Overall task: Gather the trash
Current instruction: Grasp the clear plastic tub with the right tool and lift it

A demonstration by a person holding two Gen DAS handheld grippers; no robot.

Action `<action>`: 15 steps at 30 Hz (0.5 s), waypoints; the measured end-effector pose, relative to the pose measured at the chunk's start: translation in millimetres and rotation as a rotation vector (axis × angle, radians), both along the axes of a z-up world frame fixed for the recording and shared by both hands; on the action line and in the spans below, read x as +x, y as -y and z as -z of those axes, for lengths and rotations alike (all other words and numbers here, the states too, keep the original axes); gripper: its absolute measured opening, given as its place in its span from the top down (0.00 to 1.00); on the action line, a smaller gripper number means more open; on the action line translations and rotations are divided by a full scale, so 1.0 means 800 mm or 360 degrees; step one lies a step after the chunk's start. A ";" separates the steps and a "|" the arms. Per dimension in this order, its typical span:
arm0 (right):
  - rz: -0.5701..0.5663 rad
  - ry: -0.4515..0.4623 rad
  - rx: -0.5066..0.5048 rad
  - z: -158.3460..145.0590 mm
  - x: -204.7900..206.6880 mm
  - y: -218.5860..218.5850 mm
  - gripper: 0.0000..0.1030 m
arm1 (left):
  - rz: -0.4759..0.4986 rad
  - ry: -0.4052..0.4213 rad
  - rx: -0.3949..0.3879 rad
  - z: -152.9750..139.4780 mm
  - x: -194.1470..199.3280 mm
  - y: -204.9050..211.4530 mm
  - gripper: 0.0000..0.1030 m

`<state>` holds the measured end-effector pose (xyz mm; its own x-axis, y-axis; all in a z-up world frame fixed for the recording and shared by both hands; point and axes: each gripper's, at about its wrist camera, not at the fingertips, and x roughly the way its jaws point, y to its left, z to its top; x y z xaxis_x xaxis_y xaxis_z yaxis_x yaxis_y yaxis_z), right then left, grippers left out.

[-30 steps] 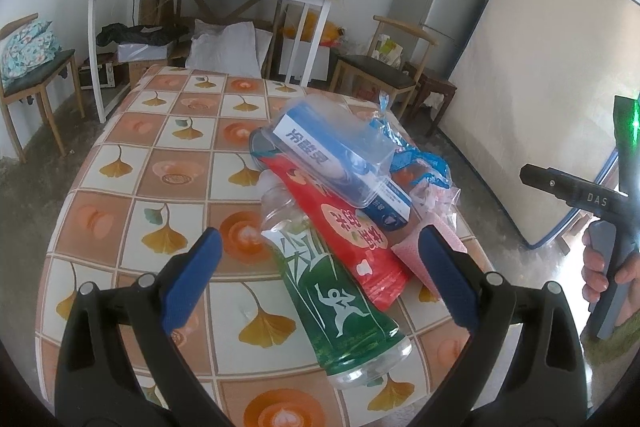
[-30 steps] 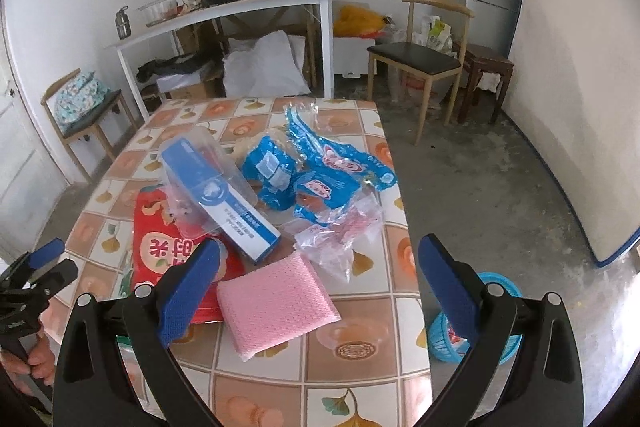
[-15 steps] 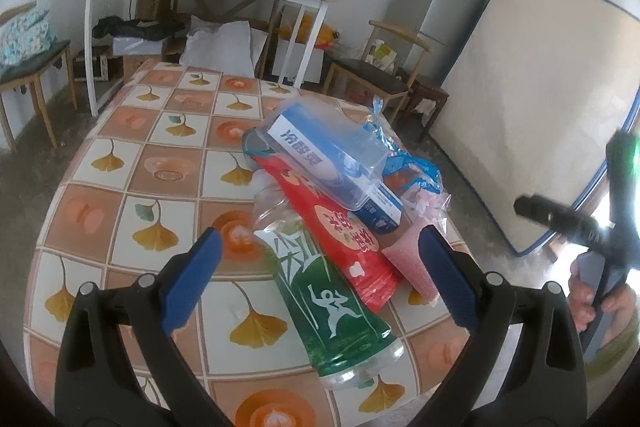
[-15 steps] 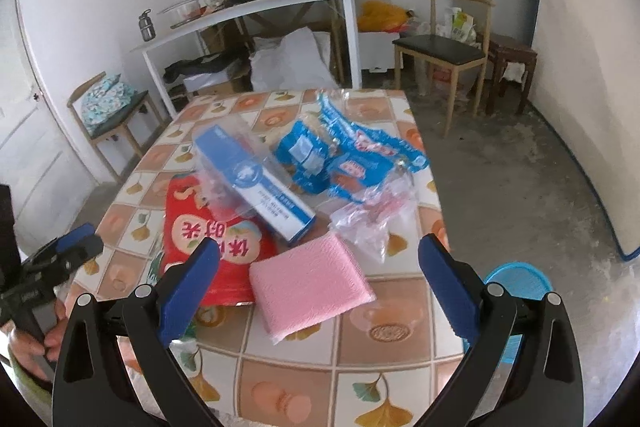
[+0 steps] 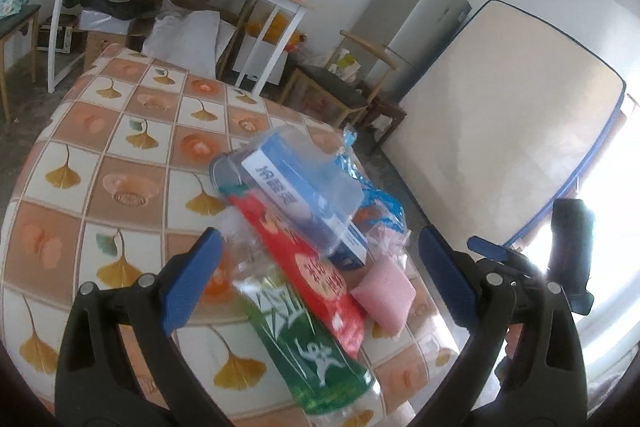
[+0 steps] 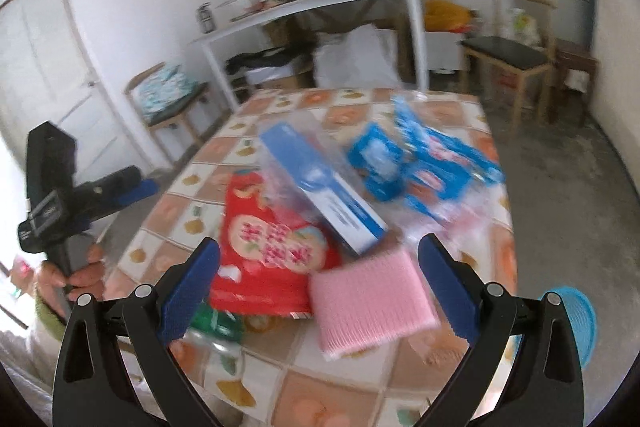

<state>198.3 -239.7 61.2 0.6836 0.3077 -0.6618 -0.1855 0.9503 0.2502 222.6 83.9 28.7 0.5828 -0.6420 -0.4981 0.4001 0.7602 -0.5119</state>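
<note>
Where the earlier frames were sharp and level, both views now tilt, and the right wrist view is smeared with motion blur; the trash heap itself lies as before on the near end of the table with the orange-and-white ginkgo-leaf oilcloth (image 5: 120,163).

Heap contents: a clear plastic bottle with a green label (image 5: 308,343) lies on its side at the near edge, partly under a glossy red snack bag (image 5: 316,275). A blue-and-white carton in a clear plastic sleeve (image 5: 304,195) rests across the red bag. A soft pink ribbed sponge cloth (image 6: 372,299) lies flat beside the red bag, touching it. Crinkled blue foil wrappers (image 6: 424,163) sit behind, with a thin clear bag next to them.

Left gripper (image 5: 316,283): black arms, blue pads, jaws wide, holding nothing, above the bottle and red bag. Right gripper (image 6: 320,283): jaws likewise wide and empty, framing the pink cloth and the red bag's corner.

View differences: only the right wrist view shows a round blue slatted basket (image 6: 576,319) on the concrete floor beside the table, and a hand (image 6: 76,267) gripping the left tool's handle. Only the left wrist view shows a cream mattress with blue piping (image 5: 508,119) leaning on the wall beside a grey refrigerator (image 5: 412,23).
</note>
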 end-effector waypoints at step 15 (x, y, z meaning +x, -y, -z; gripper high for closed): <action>-0.0502 -0.0405 -0.0491 0.029 0.219 -0.120 0.06 | -0.0061 -0.0185 0.0193 0.045 0.025 -0.003 0.31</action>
<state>373.3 -144.1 38.2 0.3941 0.2369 -0.8880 -0.4450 0.8946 0.0412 242.4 86.2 -7.2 0.5395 -0.5516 -0.6361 0.3131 0.8328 -0.4566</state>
